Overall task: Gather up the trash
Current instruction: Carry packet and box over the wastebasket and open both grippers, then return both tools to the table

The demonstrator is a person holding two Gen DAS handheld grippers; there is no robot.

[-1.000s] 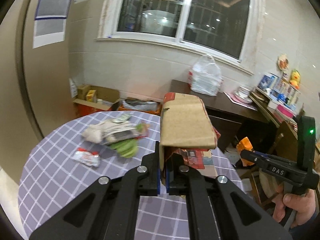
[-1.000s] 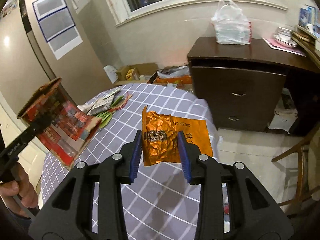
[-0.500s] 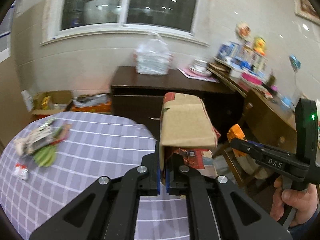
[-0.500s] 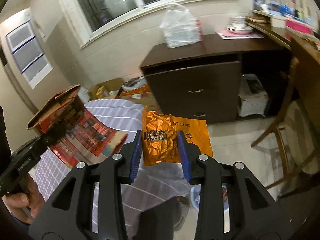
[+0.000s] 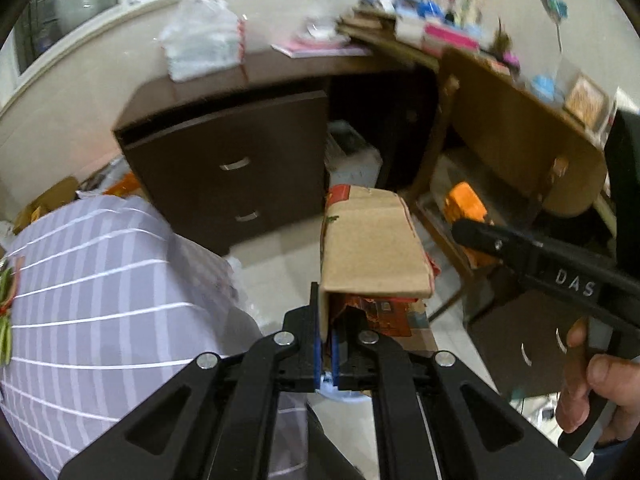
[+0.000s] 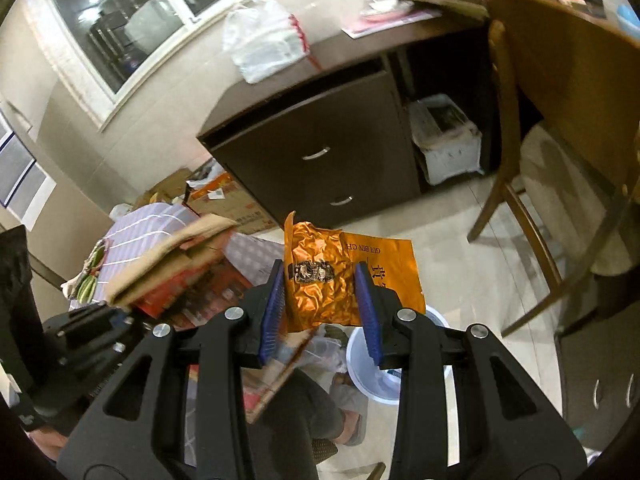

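My left gripper (image 5: pixel 328 344) is shut on the wall of a brown and red cardboard box (image 5: pixel 372 248) and holds it in the air past the table edge; the box also shows in the right wrist view (image 6: pixel 180 268). My right gripper (image 6: pixel 320 304) is shut on a crumpled orange foil bag (image 6: pixel 332 280) and holds it above a pale blue trash bin (image 6: pixel 372 368) on the floor. The right gripper's arm (image 5: pixel 560 276) shows at right in the left wrist view, with the orange bag (image 5: pixel 466 204) beyond it.
The round table with a purple checked cloth (image 5: pixel 100 300) lies at left, with leftover wrappers (image 6: pixel 88 276) on it. A dark drawer cabinet (image 6: pixel 320 152) stands ahead with a white plastic bag (image 6: pixel 268 36) on top. A wooden chair (image 6: pixel 540 220) and a desk stand at right.
Both grippers have swung right and downward, off the table and over the floor, each keeping its load. The trash bin has come into the right wrist view.
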